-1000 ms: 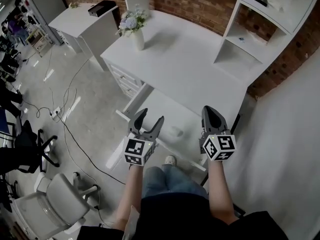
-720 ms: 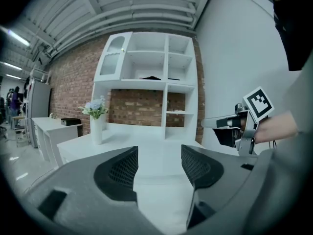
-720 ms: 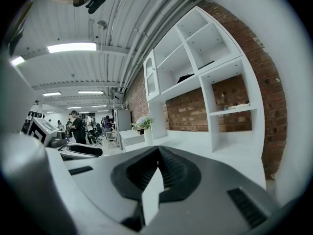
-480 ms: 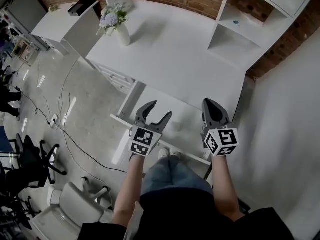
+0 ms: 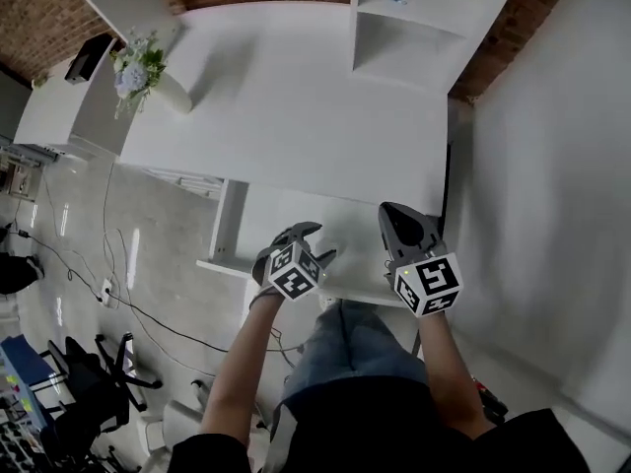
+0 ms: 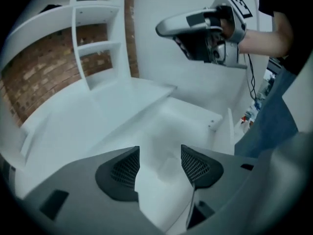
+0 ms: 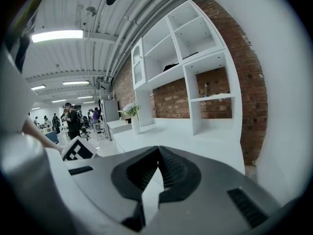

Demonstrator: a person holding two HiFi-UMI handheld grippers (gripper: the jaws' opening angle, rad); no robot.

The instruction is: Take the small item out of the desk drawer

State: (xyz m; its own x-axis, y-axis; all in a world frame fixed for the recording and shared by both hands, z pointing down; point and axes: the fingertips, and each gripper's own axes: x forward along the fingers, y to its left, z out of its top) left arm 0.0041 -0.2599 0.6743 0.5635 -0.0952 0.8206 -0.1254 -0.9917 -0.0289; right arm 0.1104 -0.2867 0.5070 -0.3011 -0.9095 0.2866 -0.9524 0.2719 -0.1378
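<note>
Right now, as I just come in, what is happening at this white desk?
A person stands at a white desk whose drawer is pulled open, with a hand-held gripper in each hand. The left hand-held gripper points down into the drawer, jaws apart, with a small pale item between them but not yet clamped. The right hand-held gripper is shut and empty, held over the right side of the drawer.

The white open desk drawer (image 5: 345, 227) is open from above, so I can drop in between my left gripper (image 5: 317, 241) and right gripper (image 5: 389, 210). The flat white desktop (image 5: 296, 106) seems to overhang its far end. A plain white wall (image 5: 532, 166) closes off the right.
</note>
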